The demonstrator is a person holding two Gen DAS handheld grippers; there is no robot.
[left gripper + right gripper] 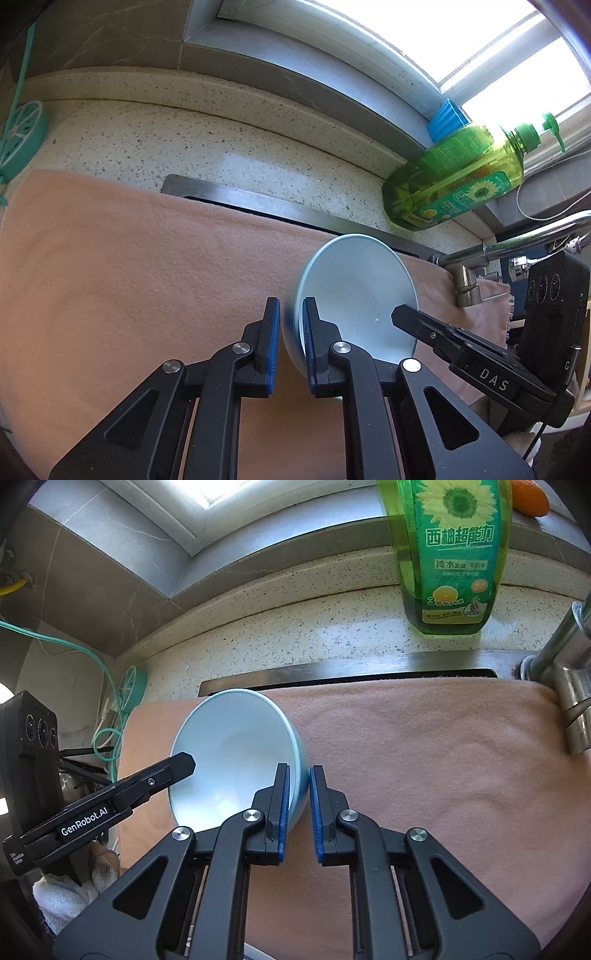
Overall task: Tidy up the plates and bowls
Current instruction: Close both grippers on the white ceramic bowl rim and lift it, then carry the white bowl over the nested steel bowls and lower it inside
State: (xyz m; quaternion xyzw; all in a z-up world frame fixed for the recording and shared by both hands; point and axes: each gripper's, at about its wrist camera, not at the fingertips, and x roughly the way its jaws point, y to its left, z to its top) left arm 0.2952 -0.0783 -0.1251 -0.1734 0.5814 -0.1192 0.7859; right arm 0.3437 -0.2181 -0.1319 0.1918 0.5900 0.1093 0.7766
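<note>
- Plainly, at the far left a teal citrus-shaped object [23, 138] lay on the speckled counter [229, 147], well clear of the work and no obstacle.
- Left of centre, the left gripper [290, 341] was pinching the left wall of the pale blue bowl [354, 295], one blue pad outside the rim and one inside.
- In the middle, the bowl sat on the peach towel [129, 266] spread over the sink, near its far edge, tilted so that its mouth faced the cameras.
- Right of it, the right gripper [297, 805] was clamped on the opposite wall of the same bowl [236, 753], again one pad inside and one outside.
- Judged as a two-handed lift: both grips were thin pinches on a smooth glazed rim, so the hands ought to have risen together and kept level with each other; one hand leading could have twisted the bowl out of a pad.
- A deeper bite on the wall would probably have been safer before lifting.
- Farther right, the tap [565, 686] stood near the towel's [443, 760] edge, and the green detergent bottle [450, 554] stood on the counter behind; any carry to the right needed to clear both.
- No plates or stack showed, so I could not tell where the bowl belonged.
</note>
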